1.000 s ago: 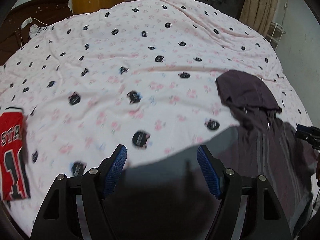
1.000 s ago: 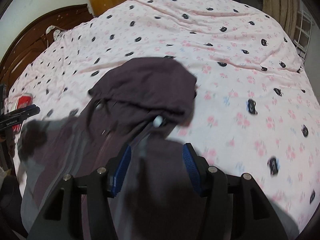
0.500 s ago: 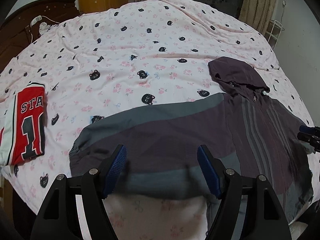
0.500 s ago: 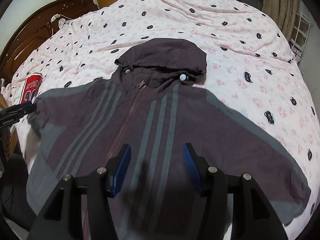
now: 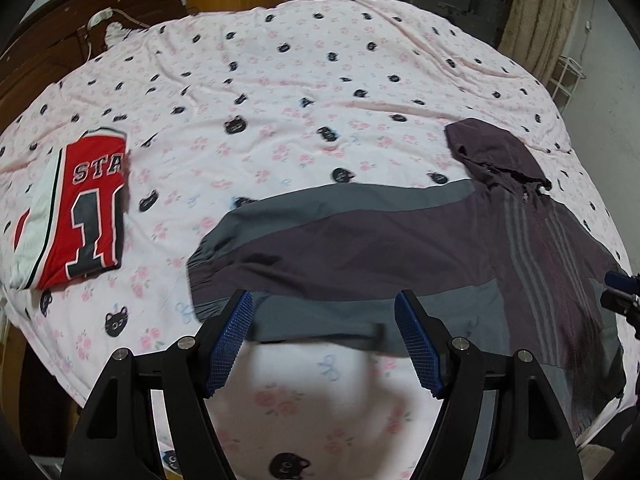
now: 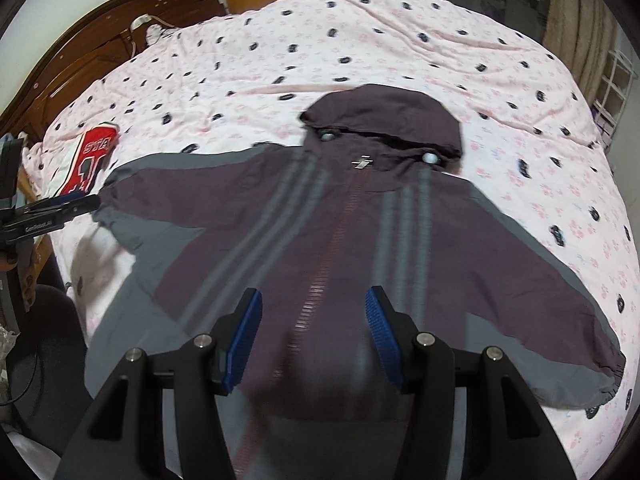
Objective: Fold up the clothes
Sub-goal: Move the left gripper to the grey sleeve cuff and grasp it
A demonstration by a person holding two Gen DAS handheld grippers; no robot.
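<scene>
A dark purple and grey hooded jacket (image 6: 340,232) lies spread flat on the pink bed, front up, zipper closed, sleeves out to both sides and hood toward the far end. In the left wrist view its left sleeve (image 5: 320,248) stretches across the middle. My left gripper (image 5: 324,336) hovers open above the sleeve's lower edge, nothing between its blue pads. My right gripper (image 6: 314,336) hangs open over the jacket's lower front near the zipper, empty. The left gripper (image 6: 60,208) also shows at the left edge of the right wrist view.
A folded red and white basketball jersey (image 5: 76,208) lies on the bed's left side. The pink quilt with cat print (image 5: 320,80) covers the bed. A dark wooden headboard (image 6: 100,40) stands at the far left; curtains (image 5: 532,12) hang at the back.
Both grippers have pulled back toward the bed's near edge, away from the jacket, which now lies spread flat with sleeves out. More of the jersey is in view.
</scene>
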